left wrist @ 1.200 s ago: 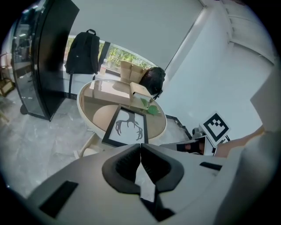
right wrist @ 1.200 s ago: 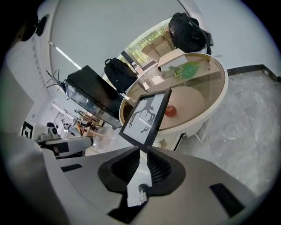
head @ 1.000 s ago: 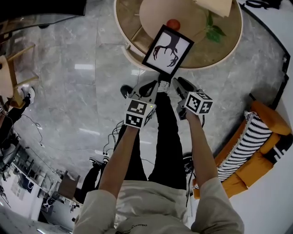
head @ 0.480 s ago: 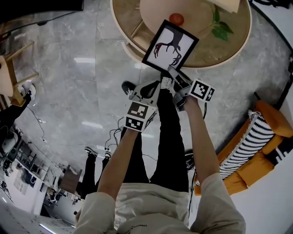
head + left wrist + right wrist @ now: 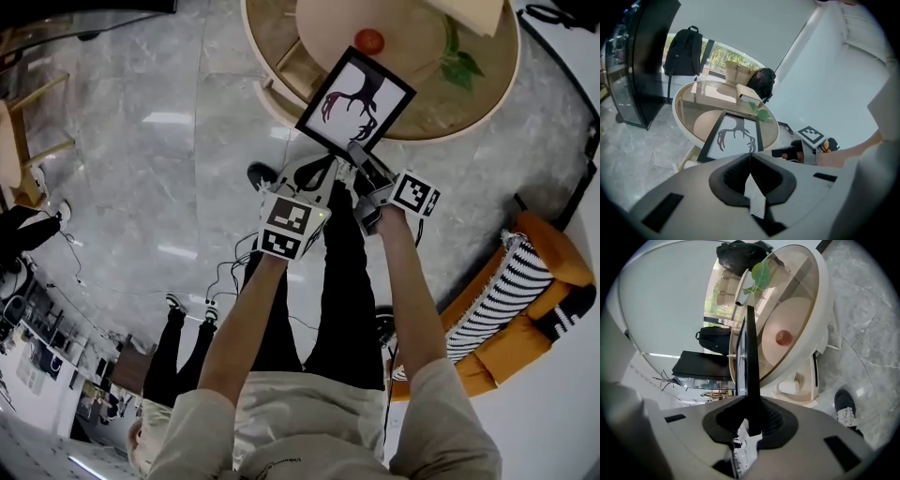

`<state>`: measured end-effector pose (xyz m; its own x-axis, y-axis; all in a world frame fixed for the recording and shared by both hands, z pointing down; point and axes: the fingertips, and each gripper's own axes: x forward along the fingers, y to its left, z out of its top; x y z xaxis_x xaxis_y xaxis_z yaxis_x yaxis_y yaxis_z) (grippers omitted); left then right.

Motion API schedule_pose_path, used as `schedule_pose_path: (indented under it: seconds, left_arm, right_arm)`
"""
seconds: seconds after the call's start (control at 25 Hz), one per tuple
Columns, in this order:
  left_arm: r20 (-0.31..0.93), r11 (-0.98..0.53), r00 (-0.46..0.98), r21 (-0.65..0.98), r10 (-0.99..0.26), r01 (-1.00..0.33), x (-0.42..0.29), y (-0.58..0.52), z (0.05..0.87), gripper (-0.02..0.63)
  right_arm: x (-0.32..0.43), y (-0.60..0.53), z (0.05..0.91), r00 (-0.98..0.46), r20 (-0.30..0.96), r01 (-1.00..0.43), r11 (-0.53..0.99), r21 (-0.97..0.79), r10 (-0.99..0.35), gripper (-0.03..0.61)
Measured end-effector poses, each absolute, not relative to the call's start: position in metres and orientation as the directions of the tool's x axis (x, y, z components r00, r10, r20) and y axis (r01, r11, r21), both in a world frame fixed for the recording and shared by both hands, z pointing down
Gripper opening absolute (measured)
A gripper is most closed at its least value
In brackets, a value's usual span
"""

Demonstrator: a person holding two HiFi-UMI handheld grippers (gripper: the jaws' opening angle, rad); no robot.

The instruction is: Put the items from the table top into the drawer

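Note:
A black picture frame [image 5: 354, 98] with an antler print hangs tilted over the near rim of the round table [image 5: 258, 66]. My left gripper [image 5: 323, 167] is shut on the frame's lower corner; in the left gripper view the frame [image 5: 736, 136] rises from the shut tips [image 5: 750, 157]. My right gripper [image 5: 361, 155] grips the lower right edge. In the right gripper view the frame [image 5: 751, 357] stands edge-on between the jaws [image 5: 752, 404], which are closing and press on it. A red ball [image 5: 369, 40] and a leafy sprig [image 5: 459, 61] lie on the table.
An open wooden compartment [image 5: 291, 67] shows at the table's near side. An orange sofa with a striped cushion [image 5: 525, 300] stands at the right. A black backpack [image 5: 684, 47] and a dark cabinet [image 5: 647, 61] stand beyond the table. The person's legs and shoes are below the grippers.
The right gripper rolled and moved up from below the frame to its lower right edge, where it now clamps the frame. The left gripper kept its hold and shifted slightly right.

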<state>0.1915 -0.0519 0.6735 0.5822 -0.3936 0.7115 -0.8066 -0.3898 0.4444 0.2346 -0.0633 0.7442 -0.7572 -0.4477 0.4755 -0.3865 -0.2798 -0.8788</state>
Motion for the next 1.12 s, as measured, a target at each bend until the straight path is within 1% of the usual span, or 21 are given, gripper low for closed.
schedule_pose_path:
  seconds: [0.08, 0.36, 0.52, 0.72, 0.8, 0.96, 1.12]
  left_arm:
    - [0.710, -0.384, 0.579, 0.444, -0.400, -0.810, 0.184, -0.051, 0.670, 0.021]
    - [0.721, -0.351, 0.547, 0.425, -0.426, -0.834, 0.137, -0.016, 0.669, 0.021]
    - [0.721, -0.298, 0.518, 0.424, -0.460, -0.855, 0.103, -0.013, 0.673, 0.021]
    - [0.715, -0.229, 0.478, 0.424, -0.510, -0.877, 0.065, -0.011, 0.674, 0.021]
    - [0.713, -0.210, 0.466, 0.422, -0.524, -0.882, 0.051, -0.006, 0.671, 0.021]
    - [0.718, -0.176, 0.438, 0.413, -0.540, -0.894, 0.018, 0.001, 0.677, 0.021]
    - [0.729, -0.117, 0.401, 0.409, -0.555, -0.905, -0.019, 0.015, 0.692, 0.021]
  right_arm:
    - [0.229, -0.058, 0.732, -0.765, 0.461, -0.389, -0.248, -0.887, -0.449, 0.081]
    - [0.195, -0.021, 0.706, -0.812, 0.407, -0.384, -0.142, -0.912, -0.418, 0.072]
    - [0.157, -0.017, 0.697, -0.858, 0.371, -0.373, -0.065, -0.925, -0.356, 0.064]
    - [0.108, -0.020, 0.688, -0.899, 0.345, -0.358, -0.003, -0.934, -0.271, 0.063]
    - [0.089, -0.013, 0.685, -0.914, 0.343, -0.357, 0.030, -0.934, -0.219, 0.063]
    - [0.049, 0.008, 0.701, -0.926, 0.373, -0.378, 0.103, -0.920, -0.061, 0.063]
    - [0.013, 0.038, 0.736, -0.920, 0.387, -0.382, 0.084, -0.920, 0.066, 0.063]
